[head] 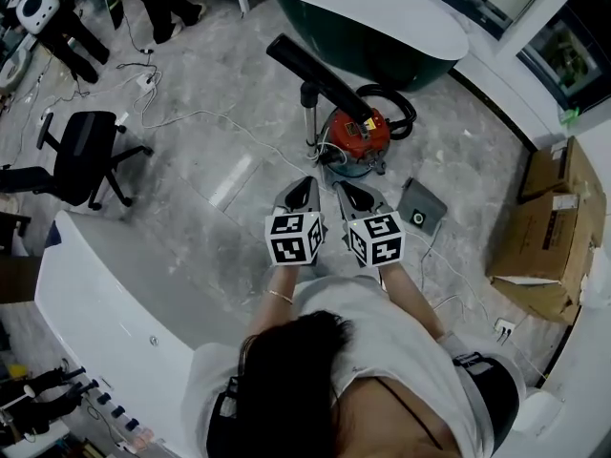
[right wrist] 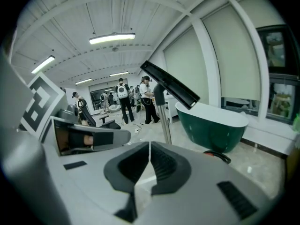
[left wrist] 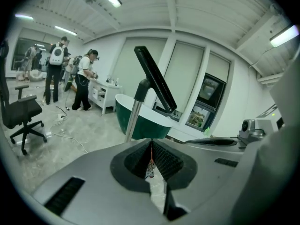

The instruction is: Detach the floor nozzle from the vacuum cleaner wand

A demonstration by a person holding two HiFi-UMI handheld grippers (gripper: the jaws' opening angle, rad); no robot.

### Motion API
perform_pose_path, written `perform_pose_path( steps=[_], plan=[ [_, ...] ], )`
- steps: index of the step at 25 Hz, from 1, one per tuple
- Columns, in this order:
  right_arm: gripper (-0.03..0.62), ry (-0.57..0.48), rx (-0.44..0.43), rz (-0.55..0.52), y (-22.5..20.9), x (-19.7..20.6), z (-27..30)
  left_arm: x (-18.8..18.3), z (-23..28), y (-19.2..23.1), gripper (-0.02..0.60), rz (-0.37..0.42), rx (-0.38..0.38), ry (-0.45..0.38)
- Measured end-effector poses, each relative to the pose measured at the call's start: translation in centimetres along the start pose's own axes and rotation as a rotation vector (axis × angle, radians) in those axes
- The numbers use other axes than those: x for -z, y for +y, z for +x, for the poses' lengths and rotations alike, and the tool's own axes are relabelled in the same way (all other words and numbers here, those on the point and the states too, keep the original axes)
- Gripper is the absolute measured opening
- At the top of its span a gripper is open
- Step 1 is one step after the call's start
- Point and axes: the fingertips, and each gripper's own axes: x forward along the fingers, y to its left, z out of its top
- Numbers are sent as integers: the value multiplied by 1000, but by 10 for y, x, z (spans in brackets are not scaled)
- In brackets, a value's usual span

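Head view: the left claw (head: pixel 306 183) and right claw (head: pixel 346 188) hang side by side near the red vacuum canister (head: pixel 359 134). The black floor nozzle (head: pixel 315 76) sits tilted atop the upright wand (head: pixel 308 114), untouched.

Left gripper view: the claw is clenched and empty, with the nozzle up ahead.

Right gripper view: the claw is clenched on nothing. The nozzle is ahead, beside a green bathtub (right wrist: pixel 216 125).

Red vacuum (head: pixel 355 134) on a grey, veined floor (head: pixel 191 84)

The nozzle (head: pixel 320 82) is coloured black and the wand (head: pixel 309 122) silver. The far tub (head: pixel 401 65) is painted dark green with a white rim. The left gripper (head: pixel 307 181) and right gripper (head: pixel 342 185) are finished grey, with black-and-white square markers. A black chair (head: pixel 86 156) is seen left and brown boxes (head: pixel 549 232) right.
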Motion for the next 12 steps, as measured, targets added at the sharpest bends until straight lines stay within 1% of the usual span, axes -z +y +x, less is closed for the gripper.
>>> perform_pose_path(
  steps=[3, 7, 12],
  plan=[
    [17, 2, 8, 2, 4, -5, 12, -1, 7, 9, 5, 7, 27, 14],
    [17, -13, 28, 3, 6, -12, 19, -5, 13, 16, 5, 25, 42, 21],
    [17, 6, 83, -29, -1, -16, 21, -14, 15, 22, 5, 40, 59, 17]
  ],
)
